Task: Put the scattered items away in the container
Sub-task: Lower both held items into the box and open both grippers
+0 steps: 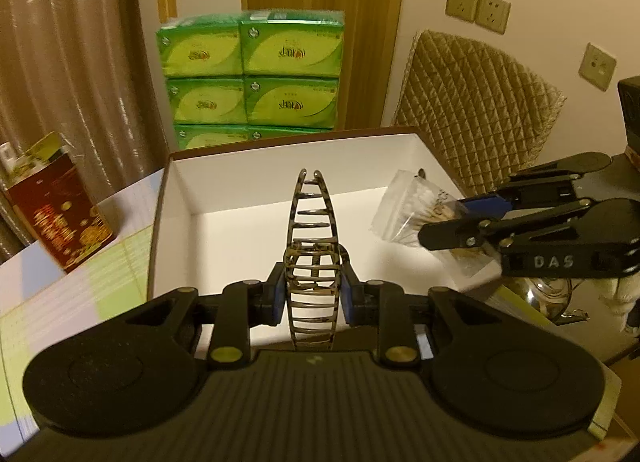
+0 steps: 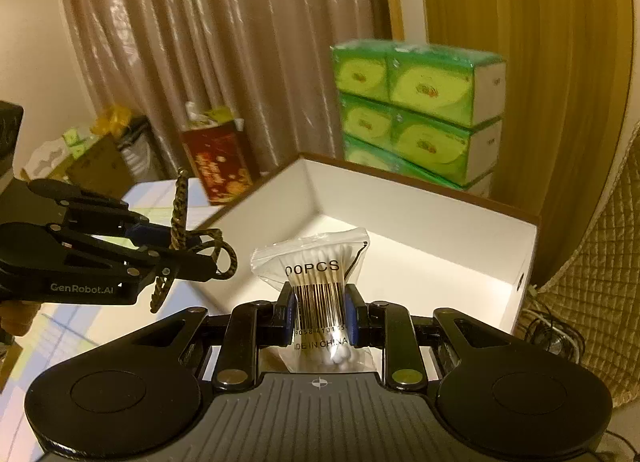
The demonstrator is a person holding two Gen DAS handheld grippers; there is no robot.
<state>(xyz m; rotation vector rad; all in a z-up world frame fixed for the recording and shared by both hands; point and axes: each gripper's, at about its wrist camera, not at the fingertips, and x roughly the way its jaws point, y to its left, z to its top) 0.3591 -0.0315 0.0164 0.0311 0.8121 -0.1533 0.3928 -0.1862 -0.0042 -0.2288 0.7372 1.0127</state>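
your left gripper (image 1: 313,294) is squeezing the hair clip (image 1: 313,258) and your right gripper (image 2: 319,314) is squeezing the bag of cotton swabs (image 2: 316,282), both over the white box (image 1: 248,166), so lower them inside, then let go gently.

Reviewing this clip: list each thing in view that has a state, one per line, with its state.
Left gripper: shut on the hair claw.
Hair claw: held upright above the box.
Right gripper: shut on the bag of cotton swabs.
Bag of cotton swabs: sealed, held above the box.
White box: open, nothing visible inside.
Green tissue packs: stacked, wrapped.
Red carton: open at the top, tilted.
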